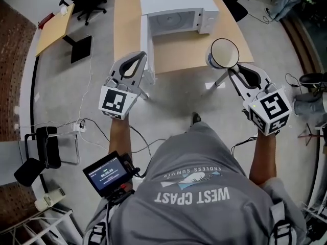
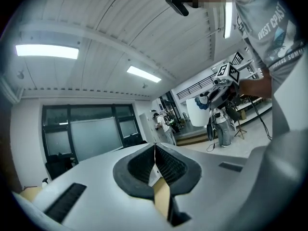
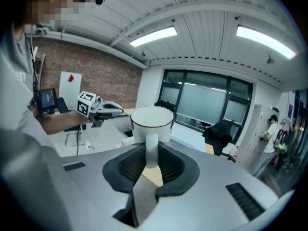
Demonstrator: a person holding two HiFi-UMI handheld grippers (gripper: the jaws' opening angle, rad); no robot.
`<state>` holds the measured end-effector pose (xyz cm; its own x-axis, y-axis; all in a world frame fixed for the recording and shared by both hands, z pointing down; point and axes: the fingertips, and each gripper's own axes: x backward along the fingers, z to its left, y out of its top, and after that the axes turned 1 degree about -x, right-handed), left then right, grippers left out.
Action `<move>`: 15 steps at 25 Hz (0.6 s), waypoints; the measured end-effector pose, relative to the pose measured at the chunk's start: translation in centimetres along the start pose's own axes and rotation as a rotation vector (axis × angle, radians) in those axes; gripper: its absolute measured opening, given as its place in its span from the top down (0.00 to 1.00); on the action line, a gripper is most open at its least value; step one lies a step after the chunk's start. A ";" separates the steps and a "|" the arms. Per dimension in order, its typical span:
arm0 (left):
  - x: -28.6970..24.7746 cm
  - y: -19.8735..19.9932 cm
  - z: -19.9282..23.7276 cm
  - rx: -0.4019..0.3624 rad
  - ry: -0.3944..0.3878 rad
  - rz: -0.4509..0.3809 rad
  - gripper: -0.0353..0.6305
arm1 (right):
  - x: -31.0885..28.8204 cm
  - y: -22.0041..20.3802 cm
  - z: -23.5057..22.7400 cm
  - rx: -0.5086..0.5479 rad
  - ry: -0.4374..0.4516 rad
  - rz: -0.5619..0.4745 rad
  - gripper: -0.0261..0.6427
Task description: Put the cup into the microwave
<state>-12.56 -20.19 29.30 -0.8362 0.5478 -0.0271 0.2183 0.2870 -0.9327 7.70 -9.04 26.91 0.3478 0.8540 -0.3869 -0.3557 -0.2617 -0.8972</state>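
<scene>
Clamping right tool (image 3: 151, 157) on cup (image 3: 151, 121) handle, holding it upright for open microwave (image 1: 176, 15); holding left tool (image 2: 155, 153) clenched, empty.

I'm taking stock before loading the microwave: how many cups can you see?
1: a white cup, held by its handle in the right gripper. More may be out of view.

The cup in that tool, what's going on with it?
A person holds a tool in each hand. The right tool grips the white cup by its handle, upright, up in the air. The microwave sits on the wooden table ahead with its door open, and the cup is not inside yet. The left tool is shut and empty.
</scene>
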 end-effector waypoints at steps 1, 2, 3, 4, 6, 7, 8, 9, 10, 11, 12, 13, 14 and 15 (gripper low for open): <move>-0.1 -0.1 -0.2 -0.001 0.001 0.011 0.91 | -0.1 -0.2 0.0 0.015 -0.027 0.031 0.86; -0.3 -0.2 -0.4 -0.005 0.000 0.020 0.91 | -0.2 -0.4 -0.1 0.022 -0.045 0.052 0.86; -0.5 -0.3 -0.7 -0.008 -0.005 0.027 0.91 | -0.4 -0.6 -0.2 0.021 -0.054 0.065 0.86; -0.7 -0.4 -1.1 -0.008 -0.010 0.033 0.91 | -0.6 -0.8 -0.3 0.018 -0.057 0.074 0.86; -1.1 -0.7 -1.6 -0.005 -0.018 0.044 0.91 | -1.4 -1.5 -0.6 0.014 -0.052 0.090 0.86; -1.3 -0.9 -1.8 -0.005 -0.020 0.050 0.91 | -1.9 -1.9 -0.8 0.011 -0.045 0.096 0.86; -1.5 -1.2 -1.9 -0.004 -0.022 0.056 0.91 | -2.5 -2.2 -1.0 0.006 -0.036 0.099 0.86; -1.6 -1.5 -1.9 0.000 -0.022 0.063 0.91 | -3.2 -2.6 -1.3 -0.001 -0.027 0.101 0.86; -1.8 -1.8 -1.9 0.006 -0.021 0.070 0.91 | -4.0 -2.9 -1.6 -0.006 -0.017 0.102 0.86; -1.8 -2.2 -1.9 0.016 -0.019 0.077 0.91 | -4.8 -3.2 -1.9 -0.012 -0.008 0.103 0.86; -1.8 -2.6 -1.8 0.029 -0.017 0.083 0.91 | -5.6 -3.4 -2.3 -0.017 0.000 0.103 0.85; -1.8 -3.0 -1.7 0.043 -0.015 0.089 0.91 | -6.5 -3.7 -2.8 -0.023 0.010 0.102 0.86; -1.8 -3.4 -1.6 0.058 -0.011 0.094 0.91 | -7.4 -3.9 -3.3 -0.030 0.020 0.102 0.86; -1.7 -3.8 -1.5 0.073 -0.005 0.098 0.91 | -8.4 -4.2 -3.7 -0.035 0.031 0.103 0.86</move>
<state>-11.23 -21.06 33.40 -0.8149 0.5667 -0.1214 0.2624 0.1739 -0.9492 9.50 -16.76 33.12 0.3380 0.8076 -0.4832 -0.3606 -0.3631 -0.8591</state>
